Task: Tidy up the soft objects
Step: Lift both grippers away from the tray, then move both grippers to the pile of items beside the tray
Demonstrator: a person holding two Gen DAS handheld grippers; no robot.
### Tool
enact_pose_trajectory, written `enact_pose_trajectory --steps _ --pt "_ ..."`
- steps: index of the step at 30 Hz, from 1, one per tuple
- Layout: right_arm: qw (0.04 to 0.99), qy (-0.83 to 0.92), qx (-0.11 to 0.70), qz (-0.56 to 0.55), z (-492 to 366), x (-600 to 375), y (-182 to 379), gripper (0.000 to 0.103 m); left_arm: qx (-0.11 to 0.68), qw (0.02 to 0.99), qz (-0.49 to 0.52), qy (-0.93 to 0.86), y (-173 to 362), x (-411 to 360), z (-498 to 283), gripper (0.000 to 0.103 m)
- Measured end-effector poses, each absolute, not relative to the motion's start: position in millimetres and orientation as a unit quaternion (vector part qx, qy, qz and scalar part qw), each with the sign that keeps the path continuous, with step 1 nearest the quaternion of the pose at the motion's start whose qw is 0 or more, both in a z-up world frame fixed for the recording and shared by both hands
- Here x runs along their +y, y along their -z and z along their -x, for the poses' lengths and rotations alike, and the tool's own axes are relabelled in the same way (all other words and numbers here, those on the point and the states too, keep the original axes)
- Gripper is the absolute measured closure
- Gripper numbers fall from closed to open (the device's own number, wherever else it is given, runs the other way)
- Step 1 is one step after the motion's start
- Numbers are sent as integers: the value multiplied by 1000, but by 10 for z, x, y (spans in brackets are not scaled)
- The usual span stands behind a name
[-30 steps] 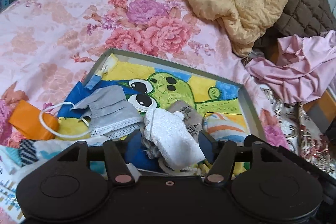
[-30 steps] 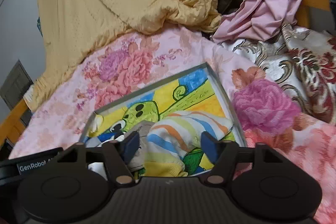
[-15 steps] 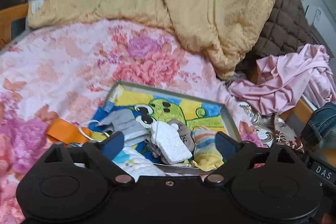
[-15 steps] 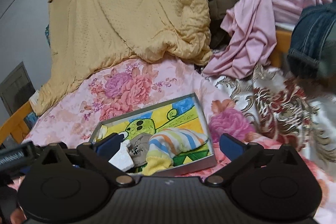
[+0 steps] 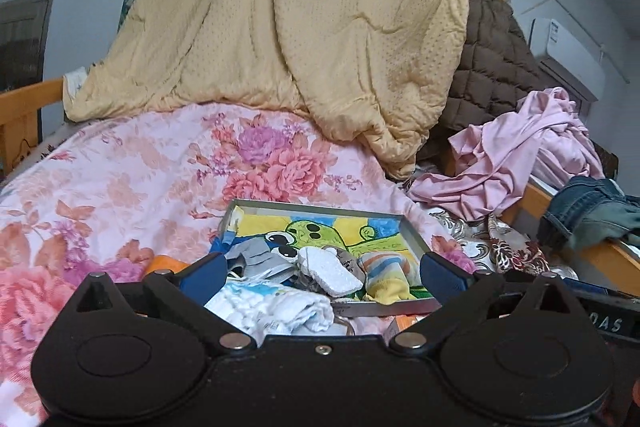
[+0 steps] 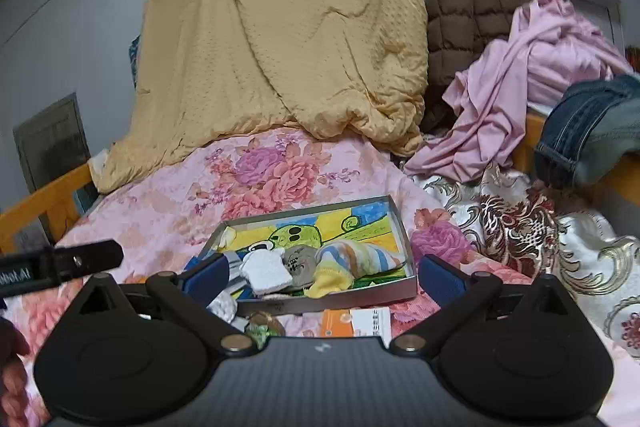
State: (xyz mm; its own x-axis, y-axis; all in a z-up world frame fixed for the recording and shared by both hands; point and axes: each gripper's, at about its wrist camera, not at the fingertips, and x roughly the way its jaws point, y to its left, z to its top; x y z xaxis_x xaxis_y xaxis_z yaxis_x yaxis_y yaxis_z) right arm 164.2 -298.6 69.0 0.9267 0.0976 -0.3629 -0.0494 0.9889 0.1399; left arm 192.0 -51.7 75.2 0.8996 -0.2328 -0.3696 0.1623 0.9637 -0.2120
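A shallow metal tray [image 5: 416, 239] [image 6: 404, 247] with a green cartoon picture lies on the floral bed cover. In it are a white fuzzy sock [image 5: 334, 269] [image 6: 266, 273], a grey sock [image 6: 300, 263], a striped sock [image 5: 386, 273] [image 6: 352, 259] and a grey face mask [image 5: 260, 259]. A white-and-blue towel [image 5: 276, 305] lies at the tray's near left edge. My left gripper [image 5: 322, 277] is open and empty, held back above the tray's near side. My right gripper [image 6: 324, 275] is open and empty, also back from the tray.
An orange box [image 6: 352, 321] lies in front of the tray. A yellow quilt [image 5: 300, 39], brown quilted jacket [image 5: 492, 67], pink garment [image 5: 516, 155] and jeans [image 6: 592, 131] pile at the back and right. The wooden bed rail [image 6: 44, 207] runs on the left.
Both grippers opened wide, let go of the white sock and the striped sock in the tray, and pulled back and up away from it.
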Motion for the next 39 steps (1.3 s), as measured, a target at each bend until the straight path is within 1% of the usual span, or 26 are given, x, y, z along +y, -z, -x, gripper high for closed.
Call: enact_pose_trajectory --steps 8,13,16,19,23,27,33,39 --pt "984 -45 173 -13 -1237 -2648 -556 0 190 974 56 112 -727 -344 -1433 1" --pt "989 -39 142 34 -1005 -2417 -493 0 187 975 36 115 -714 -200 -1186 1" --pt "986 -51 151 54 -936 -2309 -456 0 179 976 27 122 -726 -110 -1048 1" --pt "983 -62 165 47 -913 -2255 -418 0 181 976 21 122 -744 -45 -988 1" --pt "979 -80 183 32 -907 -2222 -378 0 193 972 18 130 -758 53 -984 1" --pt "978 -93 187 22 -953 -2230 -347 0 223 963 -11 153 -723 140 -1042 1" --pt "975 -117 188 20 -1017 -2141 -284 0 215 960 -72 163 -668 251 -1117 1" --pt "968 -153 201 9 -1106 -2026 -221 0 245 950 -55 183 -520 345 -1377 1"
